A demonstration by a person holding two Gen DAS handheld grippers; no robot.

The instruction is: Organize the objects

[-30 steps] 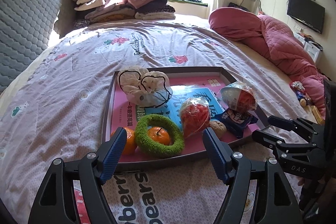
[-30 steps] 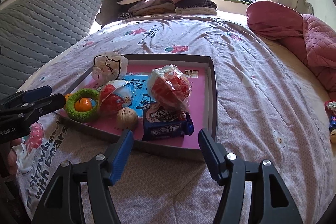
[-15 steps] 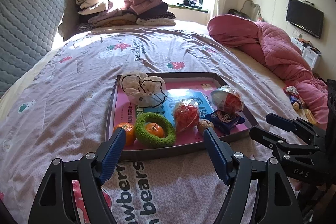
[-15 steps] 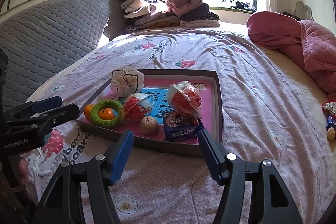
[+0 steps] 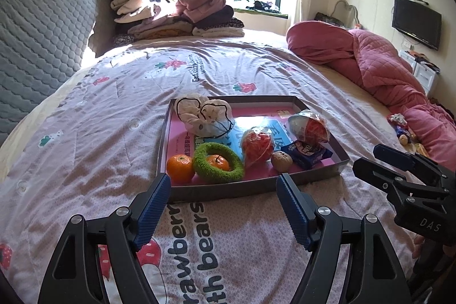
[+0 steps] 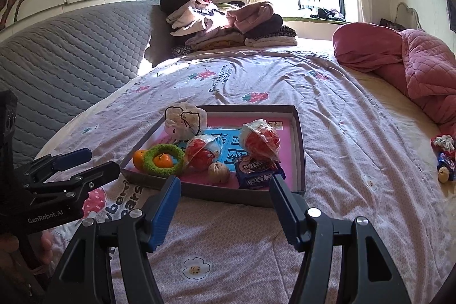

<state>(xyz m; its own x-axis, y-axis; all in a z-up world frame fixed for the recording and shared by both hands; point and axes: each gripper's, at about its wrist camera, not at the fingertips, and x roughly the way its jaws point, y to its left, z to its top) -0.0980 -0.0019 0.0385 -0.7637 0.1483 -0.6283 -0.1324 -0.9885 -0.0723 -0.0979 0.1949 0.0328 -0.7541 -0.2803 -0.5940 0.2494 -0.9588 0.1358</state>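
- Left wrist view: the left gripper hangs over the bedspread, tilted downward, its blue-padded jaws spread wide with nothing between them; the tips sit just short of the tray's near wall.
- Same view, right edge: the right gripper juts in from the side, pointing toward the tray's right corner, held above the bed and apart from the tray.
- Right wrist view: the right gripper also angles down, jaws spread and empty, tips near the tray's near wall.
- At that view's left edge, the left gripper points toward the tray; part of a hand shows below its body.
- The tray lies flat on the bed and holds a cloth pouch, a green ring around one orange, a second orange beside it, two wrapped red snacks, a walnut and a blue packet.
- A few small items lie on the bedspread well to the tray's right, near the pink quilt.
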